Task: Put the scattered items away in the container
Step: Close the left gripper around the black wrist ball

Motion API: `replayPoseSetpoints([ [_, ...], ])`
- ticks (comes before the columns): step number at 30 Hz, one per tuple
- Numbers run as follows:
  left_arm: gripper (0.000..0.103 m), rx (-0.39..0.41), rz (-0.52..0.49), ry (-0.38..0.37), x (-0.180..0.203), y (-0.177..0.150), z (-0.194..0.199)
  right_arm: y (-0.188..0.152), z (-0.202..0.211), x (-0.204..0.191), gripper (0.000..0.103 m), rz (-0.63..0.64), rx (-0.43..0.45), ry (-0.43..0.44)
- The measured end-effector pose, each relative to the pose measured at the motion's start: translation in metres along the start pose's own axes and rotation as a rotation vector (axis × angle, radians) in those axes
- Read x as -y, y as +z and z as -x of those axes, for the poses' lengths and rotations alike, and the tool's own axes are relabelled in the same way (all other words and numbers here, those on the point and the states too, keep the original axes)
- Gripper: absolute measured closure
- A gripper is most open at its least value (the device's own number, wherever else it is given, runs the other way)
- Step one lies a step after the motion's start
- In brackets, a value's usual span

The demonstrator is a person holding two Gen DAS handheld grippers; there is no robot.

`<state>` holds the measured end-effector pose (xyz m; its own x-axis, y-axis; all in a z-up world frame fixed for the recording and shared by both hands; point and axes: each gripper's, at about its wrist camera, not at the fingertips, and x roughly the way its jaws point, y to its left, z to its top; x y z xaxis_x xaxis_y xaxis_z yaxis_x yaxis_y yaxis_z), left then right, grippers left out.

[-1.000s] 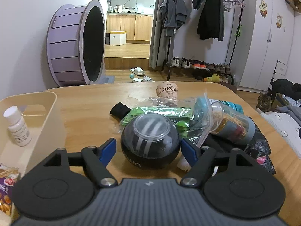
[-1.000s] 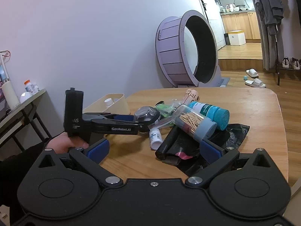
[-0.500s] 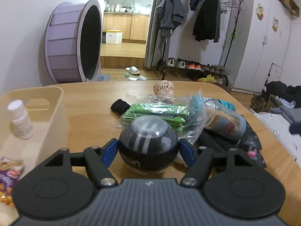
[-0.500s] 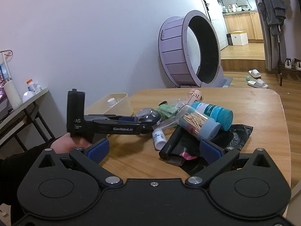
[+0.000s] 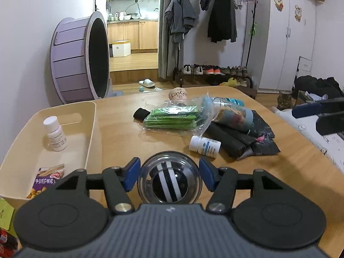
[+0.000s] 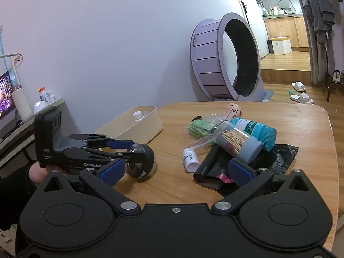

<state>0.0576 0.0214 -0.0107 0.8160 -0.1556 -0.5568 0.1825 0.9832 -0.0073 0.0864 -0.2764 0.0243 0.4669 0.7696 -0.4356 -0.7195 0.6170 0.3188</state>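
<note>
- both grippers show: my left gripper (image 5: pixel 169 177) has just been closing its jaws and clamps the gyro ball (image 5: pixel 169 180) above the desk (image 5: pixel 120 129), just beside the cream container (image 5: pixel 92 129).
- my right gripper (image 6: pixel 176 168) hangs wide, holding nothing, facing the pile.

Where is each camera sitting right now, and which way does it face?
Left wrist: rides the left gripper, looking along its fingers over the gyro ball in its grip, toward the bin and the clutter beyond; only its own fingers show.
Right wrist: rides the right gripper, jaws open and empty, facing across the table toward the wall; the left gripper and the hand holding it show.
Shared: ball, bin, toothpick jar, white bottle.
</note>
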Motion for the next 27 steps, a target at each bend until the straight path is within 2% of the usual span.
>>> replayPoseSetpoints([
  [9,0.041,0.025,0.013,0.030,0.002,0.006,-0.021,0.000,0.001,-0.005,0.000,0.010,-0.002,0.009],
  [14,0.039,0.048,0.018,0.018,0.001,0.013,-0.019,0.000,0.002,-0.003,0.000,0.003,0.005,0.010],
  [27,0.027,0.025,0.018,0.054,0.003,-0.009,-0.019,-0.004,-0.005,-0.009,0.000,0.029,-0.033,0.036],
])
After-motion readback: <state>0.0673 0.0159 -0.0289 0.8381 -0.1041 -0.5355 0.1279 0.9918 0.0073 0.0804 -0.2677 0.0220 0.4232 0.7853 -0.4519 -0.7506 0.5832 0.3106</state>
